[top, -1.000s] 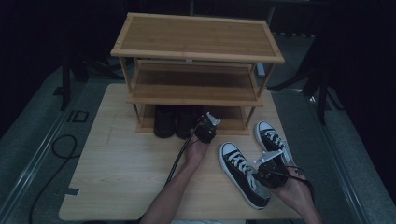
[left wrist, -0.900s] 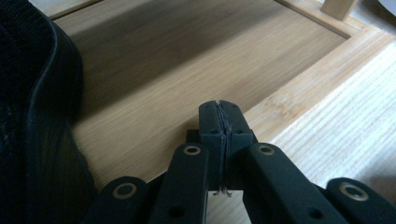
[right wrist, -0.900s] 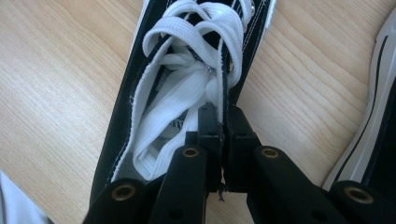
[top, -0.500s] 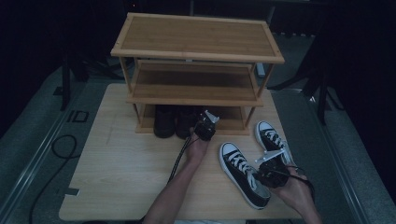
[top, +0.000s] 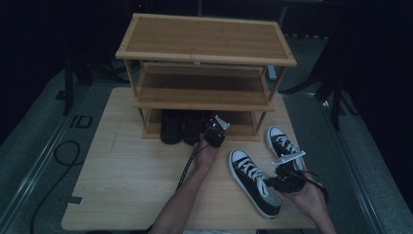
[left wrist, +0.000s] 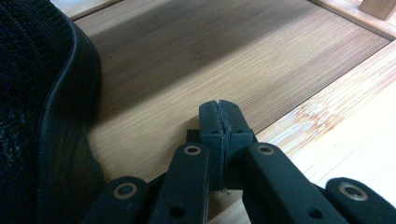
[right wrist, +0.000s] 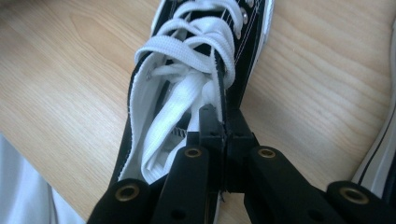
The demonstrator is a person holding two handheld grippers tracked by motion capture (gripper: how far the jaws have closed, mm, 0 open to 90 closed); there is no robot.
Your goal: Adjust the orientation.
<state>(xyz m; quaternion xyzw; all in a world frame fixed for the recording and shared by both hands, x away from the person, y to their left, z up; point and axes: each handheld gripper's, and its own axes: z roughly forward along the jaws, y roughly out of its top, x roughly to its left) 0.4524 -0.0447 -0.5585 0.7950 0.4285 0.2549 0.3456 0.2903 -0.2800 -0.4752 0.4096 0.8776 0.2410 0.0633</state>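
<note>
High view: a wooden shoe rack (top: 204,53) stands at the far side of a light wooden table (top: 126,175), with a pair of dark shoes (top: 182,127) tucked on its lowest shelf. The left gripper (top: 215,132) sits at the front edge of that shelf, just right of the dark pair; in the left gripper view its jaws are pressed flat together with nothing between them, hovering over the bare shelf board (left wrist: 224,56) beside the black side of a shoe (left wrist: 56,116). Two black sneakers with white laces lie on the table to the right of the rack, one nearer the person (top: 253,181) and one farther right (top: 285,146). The right gripper (top: 287,181) is at the nearer sneaker's heel end. In the right gripper view its jaws are clenched on the black side wall of that sneaker (right wrist: 187,84) at the opening, apparently pinching the edge, though the tips partly hide the contact.
</note>
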